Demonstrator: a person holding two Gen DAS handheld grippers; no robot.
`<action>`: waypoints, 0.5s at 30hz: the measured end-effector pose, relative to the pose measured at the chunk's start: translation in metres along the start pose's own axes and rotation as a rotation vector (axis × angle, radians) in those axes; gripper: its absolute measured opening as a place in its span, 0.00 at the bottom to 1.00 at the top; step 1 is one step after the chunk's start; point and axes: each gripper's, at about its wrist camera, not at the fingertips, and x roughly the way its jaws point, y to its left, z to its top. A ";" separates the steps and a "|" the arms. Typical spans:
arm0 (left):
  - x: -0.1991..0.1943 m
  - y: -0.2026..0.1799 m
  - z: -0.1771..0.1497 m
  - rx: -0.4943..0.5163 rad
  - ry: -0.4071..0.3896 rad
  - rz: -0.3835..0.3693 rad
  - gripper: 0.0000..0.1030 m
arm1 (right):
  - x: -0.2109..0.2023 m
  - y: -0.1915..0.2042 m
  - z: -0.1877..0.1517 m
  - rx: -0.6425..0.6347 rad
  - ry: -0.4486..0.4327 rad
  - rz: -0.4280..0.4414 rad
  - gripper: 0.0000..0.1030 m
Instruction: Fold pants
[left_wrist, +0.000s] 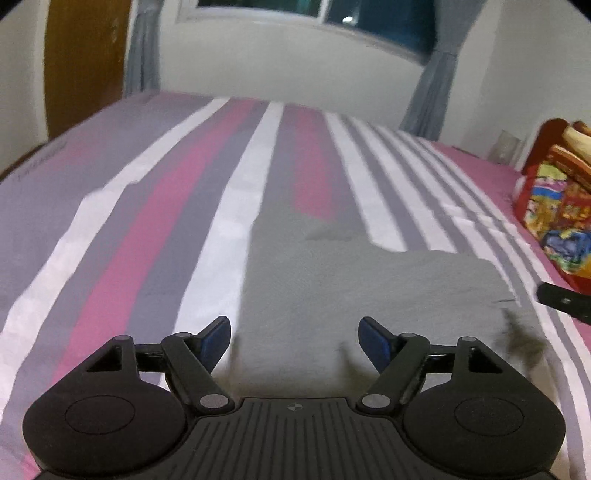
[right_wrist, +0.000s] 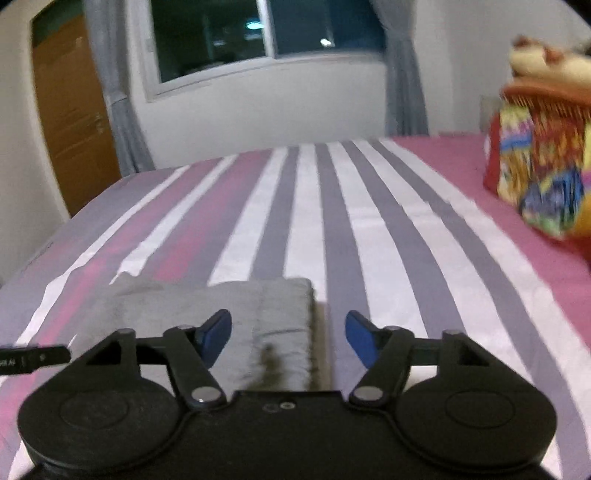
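Note:
The grey pants (left_wrist: 354, 284) lie folded flat on the striped bed, with a narrower part reaching away from me. My left gripper (left_wrist: 295, 341) is open and empty, held just above their near edge. In the right wrist view the pants (right_wrist: 207, 310) show as a folded grey stack with its right edge between my fingers. My right gripper (right_wrist: 288, 338) is open and empty over that edge. A finger of the right gripper (left_wrist: 561, 301) shows at the right edge of the left wrist view, and a tip of the left gripper (right_wrist: 35, 360) shows at the left edge of the right wrist view.
The bed sheet (left_wrist: 147, 206) has pink, grey and white stripes. A colourful bag or pillow pile (left_wrist: 557, 218) sits at the right side of the bed and also shows in the right wrist view (right_wrist: 543, 166). A wall with a window (right_wrist: 236, 37), curtains and a wooden door (right_wrist: 70, 110) stand beyond.

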 end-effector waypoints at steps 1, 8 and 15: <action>-0.001 -0.006 -0.001 0.021 0.005 -0.004 0.74 | -0.003 0.009 -0.001 -0.033 -0.002 0.002 0.63; 0.027 -0.025 -0.032 0.125 0.120 0.089 0.74 | 0.025 0.038 -0.031 -0.169 0.096 -0.044 0.60; 0.027 -0.026 -0.037 0.129 0.115 0.085 0.79 | 0.046 0.030 -0.054 -0.147 0.186 -0.062 0.69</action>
